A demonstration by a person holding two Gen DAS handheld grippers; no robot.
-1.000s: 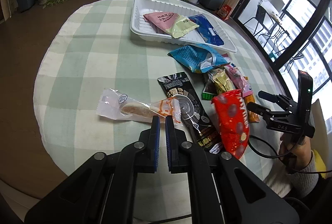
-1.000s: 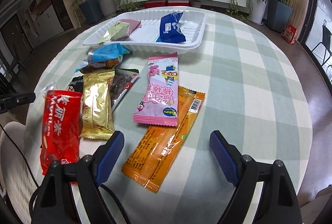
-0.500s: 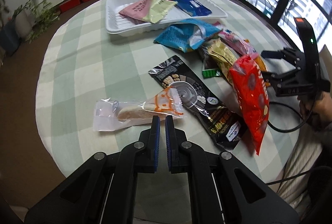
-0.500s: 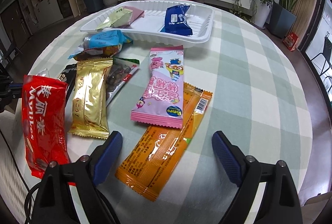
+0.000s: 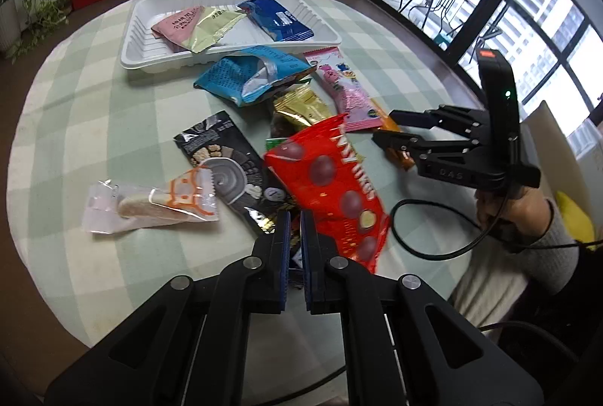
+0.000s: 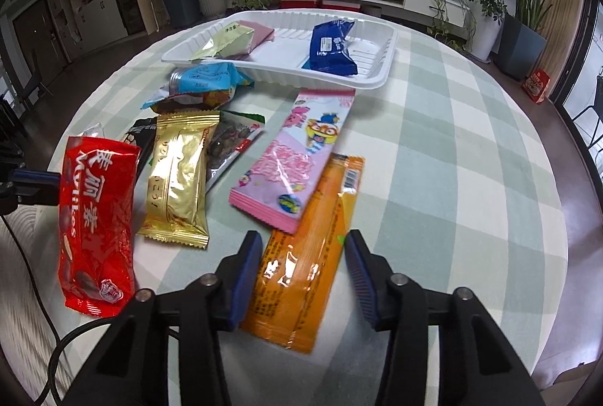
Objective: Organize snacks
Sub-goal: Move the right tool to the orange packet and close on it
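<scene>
Left gripper point(image 5: 295, 217): jaws nearly closed; whether they grip the red bag point(image 5: 331, 180), printed "Mylikes", cannot be told. Right gripper point(image 6: 303, 248): jaws spread apart, straddling the orange packet point(image 6: 305, 263) near the table's point(image 6: 452, 161) near edge. The pink packet point(image 6: 297, 161) overlaps it; a gold packet point(image 6: 177, 176) lies beside. At the far edge, the white tray point(image 6: 380, 69) holds a dark blue packet point(image 6: 331, 48), a pale green packet point(image 6: 230, 42) and a pink pouch point(image 6: 260, 31).

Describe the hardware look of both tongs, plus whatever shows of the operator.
Both tongs, left and right, have matte black linkage arms with silver pivot screws and ribbed blue pads. The right unit shows embossed lettering, green and red lights, a black cable and a grey knit sleeve.
</scene>
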